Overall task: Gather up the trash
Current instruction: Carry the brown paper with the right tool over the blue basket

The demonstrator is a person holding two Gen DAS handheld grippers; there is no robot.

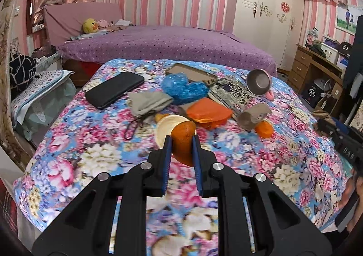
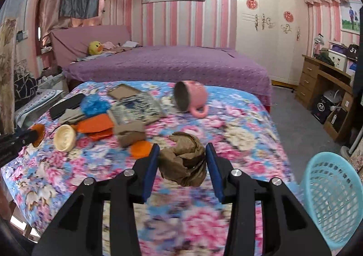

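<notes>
My left gripper (image 1: 182, 142) is shut on a curved orange peel (image 1: 182, 142) and holds it above the floral table cloth (image 1: 90, 142). It also shows at the left edge of the right wrist view (image 2: 36, 134). My right gripper (image 2: 181, 156) is shut on a crumpled brown paper wad (image 2: 183, 163). More trash lies on the cloth: another orange peel piece (image 1: 264, 130), a crumpled blue plastic bag (image 1: 183, 88), an orange wrapper (image 1: 208, 112) and a cardboard tube (image 1: 254, 115).
A light blue mesh basket (image 2: 333, 199) stands at the table's right side. On the cloth lie a black phone (image 1: 114, 89), a grey pouch (image 1: 148, 102), a tipped pink mug (image 2: 190, 97), a booklet (image 2: 136, 108) and a cream round lid (image 2: 64, 138). A purple bed (image 1: 158, 45) stands behind.
</notes>
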